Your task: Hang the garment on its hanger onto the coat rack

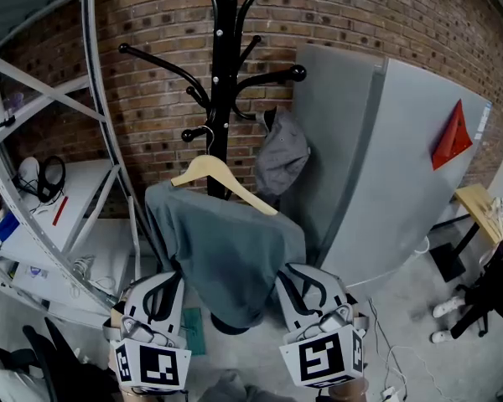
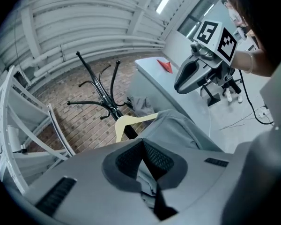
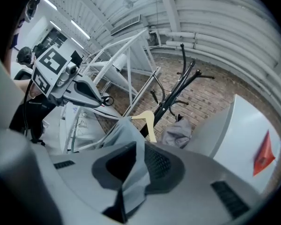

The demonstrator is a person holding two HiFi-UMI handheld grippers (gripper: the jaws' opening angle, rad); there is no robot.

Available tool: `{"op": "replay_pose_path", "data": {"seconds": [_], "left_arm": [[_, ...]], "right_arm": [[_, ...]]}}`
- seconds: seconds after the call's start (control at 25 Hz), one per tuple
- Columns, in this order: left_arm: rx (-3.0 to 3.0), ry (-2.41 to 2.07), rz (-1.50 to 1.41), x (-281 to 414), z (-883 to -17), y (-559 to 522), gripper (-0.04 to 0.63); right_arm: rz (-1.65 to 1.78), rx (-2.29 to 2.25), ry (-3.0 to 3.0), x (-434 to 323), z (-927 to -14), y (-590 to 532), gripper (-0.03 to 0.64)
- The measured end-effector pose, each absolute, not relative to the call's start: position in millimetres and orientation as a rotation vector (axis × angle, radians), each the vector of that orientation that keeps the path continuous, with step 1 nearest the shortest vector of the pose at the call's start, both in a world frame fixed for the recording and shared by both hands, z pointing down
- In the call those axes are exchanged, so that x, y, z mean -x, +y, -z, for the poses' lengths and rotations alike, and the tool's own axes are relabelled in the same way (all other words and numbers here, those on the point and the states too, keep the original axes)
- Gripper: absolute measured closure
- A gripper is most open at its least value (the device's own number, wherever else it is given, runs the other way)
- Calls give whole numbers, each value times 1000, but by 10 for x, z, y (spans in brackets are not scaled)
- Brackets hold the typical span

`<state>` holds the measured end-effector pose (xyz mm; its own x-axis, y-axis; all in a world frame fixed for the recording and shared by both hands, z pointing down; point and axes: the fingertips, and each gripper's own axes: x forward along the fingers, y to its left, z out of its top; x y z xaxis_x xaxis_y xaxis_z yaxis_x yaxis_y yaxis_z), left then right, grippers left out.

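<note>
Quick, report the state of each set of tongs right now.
Left tongs: closed, pinching the grey garment.
Right tongs: closed on the same grey garment's fabric.

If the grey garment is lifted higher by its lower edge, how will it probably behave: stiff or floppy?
Probably floppy: the grey garment sags in folds between the left gripper and the right gripper, whose jaws pinch thin cloth. The wooden hanger is tilted, so the cloth may slide along it.

Head down, gripper views up (shared rack point(image 1: 222, 74))
</note>
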<state>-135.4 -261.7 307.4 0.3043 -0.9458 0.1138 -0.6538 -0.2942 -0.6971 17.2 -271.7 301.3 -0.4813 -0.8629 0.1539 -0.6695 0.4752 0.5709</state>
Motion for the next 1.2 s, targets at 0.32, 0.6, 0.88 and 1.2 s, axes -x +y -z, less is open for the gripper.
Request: {"op": "replay_pose_path", "data": {"seconds": [0.32,0.6,0.88,1.2], "left_arm": [[2120,1417,712,1271,-3213,-2321,592],[2115,1445,764,1329,-3326,-2202,592],[2109,1448,742,1316,-3323,-2183,592],[2123,1428,727,1245,-3346,-2200,592]], "right_arm": [[589,-1220,-2301,-114,-3196,-2547,561],[591,-1192,-2306,-80,-3212,-2454,571],[592,-1189,-2300,-73,-3238,-2436,572],[589,-1189,-2293,-115,-3268,-2438,572]]}}
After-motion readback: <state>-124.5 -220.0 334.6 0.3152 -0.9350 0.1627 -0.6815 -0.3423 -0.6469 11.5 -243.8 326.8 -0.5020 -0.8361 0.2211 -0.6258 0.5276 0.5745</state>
